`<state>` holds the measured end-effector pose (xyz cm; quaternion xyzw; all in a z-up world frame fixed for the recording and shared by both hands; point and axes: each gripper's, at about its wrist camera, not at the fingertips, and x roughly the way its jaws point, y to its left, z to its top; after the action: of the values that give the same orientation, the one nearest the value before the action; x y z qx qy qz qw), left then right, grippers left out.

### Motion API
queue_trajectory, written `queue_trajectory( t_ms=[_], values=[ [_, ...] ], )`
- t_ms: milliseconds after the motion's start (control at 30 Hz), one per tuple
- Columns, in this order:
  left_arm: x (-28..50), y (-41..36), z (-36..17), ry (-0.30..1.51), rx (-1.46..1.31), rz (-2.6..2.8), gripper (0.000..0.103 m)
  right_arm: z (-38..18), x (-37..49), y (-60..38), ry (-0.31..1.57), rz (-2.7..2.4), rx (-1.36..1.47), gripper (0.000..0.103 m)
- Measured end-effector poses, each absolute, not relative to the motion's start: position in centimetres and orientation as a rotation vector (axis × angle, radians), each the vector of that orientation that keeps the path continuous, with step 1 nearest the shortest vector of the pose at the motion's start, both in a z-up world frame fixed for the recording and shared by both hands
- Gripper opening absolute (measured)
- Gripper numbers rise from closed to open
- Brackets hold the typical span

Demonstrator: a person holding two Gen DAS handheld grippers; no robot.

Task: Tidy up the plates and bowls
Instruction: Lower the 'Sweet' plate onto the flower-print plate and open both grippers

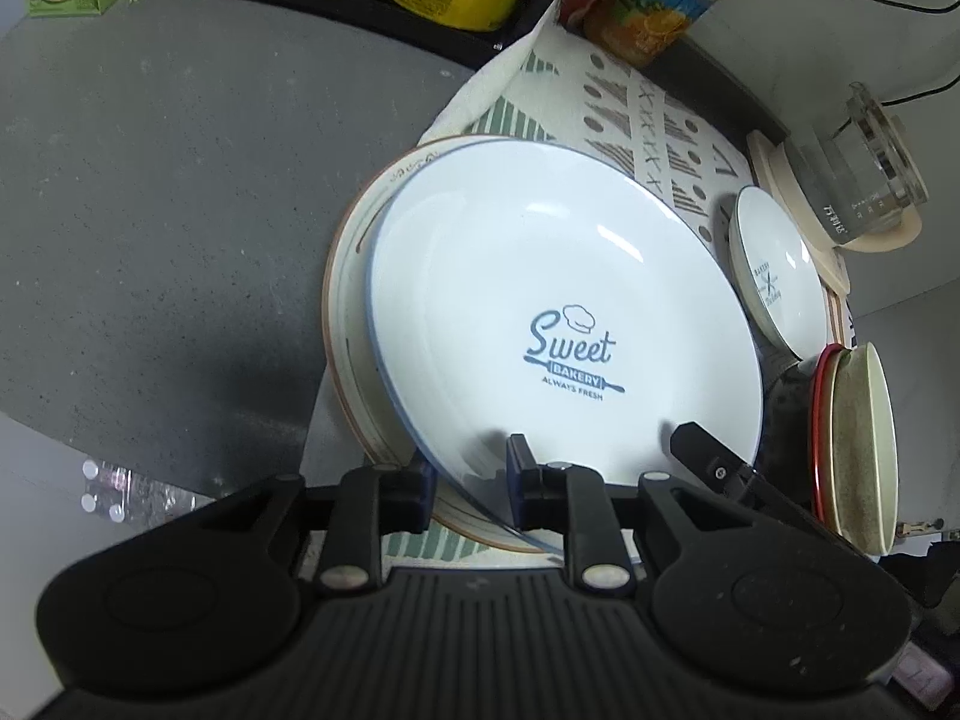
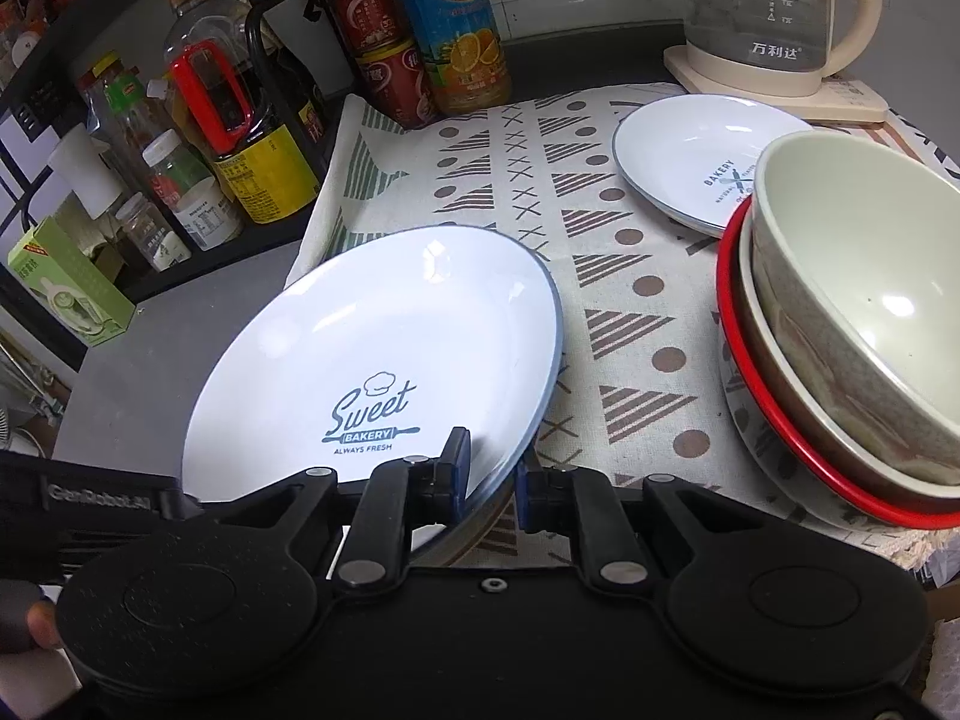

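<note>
Two grippers are holding one big plate [image 2: 384, 360].
The right gripper [image 2: 491, 480] fingers are squeezing its rim; the left gripper [image 1: 468, 480] fingers are sitting a little open around the rim.

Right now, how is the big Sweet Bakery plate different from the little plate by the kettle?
The big plate is much wider than the little plate. The big plate is tilted up, its rim pinched in the right gripper, while the little plate lies flat on the patterned cloth with nothing touching it. The big plate's print says Sweet Bakery; the little one's shows crossed cutlery. Both are white with blue rims.

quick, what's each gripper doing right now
left gripper: open around the Sweet Bakery plate rim, pads not pressing.
right gripper: closed on the same plate's rim.
</note>
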<state>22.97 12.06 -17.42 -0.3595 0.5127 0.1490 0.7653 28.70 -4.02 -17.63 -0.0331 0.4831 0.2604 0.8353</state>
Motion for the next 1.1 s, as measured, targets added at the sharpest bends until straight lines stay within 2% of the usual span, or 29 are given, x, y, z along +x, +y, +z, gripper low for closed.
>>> queue_trajectory(
  t_ms=[467, 1100],
  values=[
    [21.7, 14.4, -15.5, 1.059, -0.74, 0.439, 0.021, -17.4, 29.4, -3.6, 1.004, 0.546, -0.11, 0.012],
    [23.1, 14.5, -17.6, 1.074, -0.695, 0.495, 0.026, -18.8, 30.1, -3.6, 1.03, 0.544, -0.136, 0.017]
  ],
)
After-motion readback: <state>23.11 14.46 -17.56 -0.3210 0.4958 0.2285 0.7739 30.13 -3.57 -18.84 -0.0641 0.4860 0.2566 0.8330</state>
